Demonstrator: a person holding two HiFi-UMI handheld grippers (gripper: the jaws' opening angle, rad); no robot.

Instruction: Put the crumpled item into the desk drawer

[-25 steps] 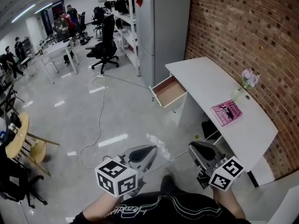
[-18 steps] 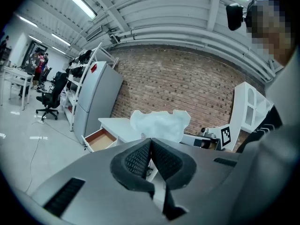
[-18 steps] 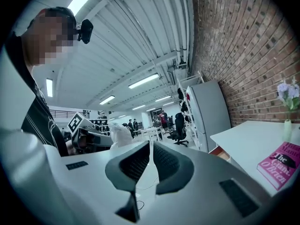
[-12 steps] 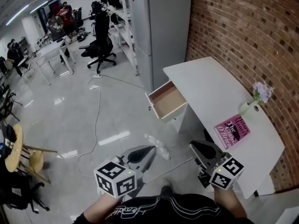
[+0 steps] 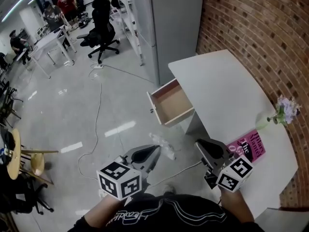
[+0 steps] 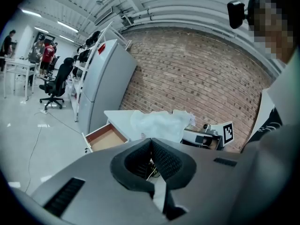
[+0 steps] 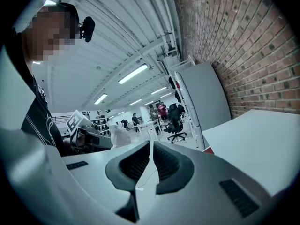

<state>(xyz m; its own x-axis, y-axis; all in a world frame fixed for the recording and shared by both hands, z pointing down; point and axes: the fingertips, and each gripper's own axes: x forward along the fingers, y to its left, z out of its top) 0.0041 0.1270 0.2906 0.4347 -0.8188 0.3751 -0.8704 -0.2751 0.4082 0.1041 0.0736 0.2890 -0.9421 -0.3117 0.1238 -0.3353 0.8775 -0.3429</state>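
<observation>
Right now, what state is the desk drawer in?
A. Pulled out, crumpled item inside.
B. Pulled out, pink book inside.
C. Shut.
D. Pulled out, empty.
D: the desk drawer stands pulled out, its bare bottom showing; the pink book lies on the desk.

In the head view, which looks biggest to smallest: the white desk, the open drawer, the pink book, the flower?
1. white desk
2. open drawer
3. pink book
4. flower, small and thin, not far behind the book
</observation>
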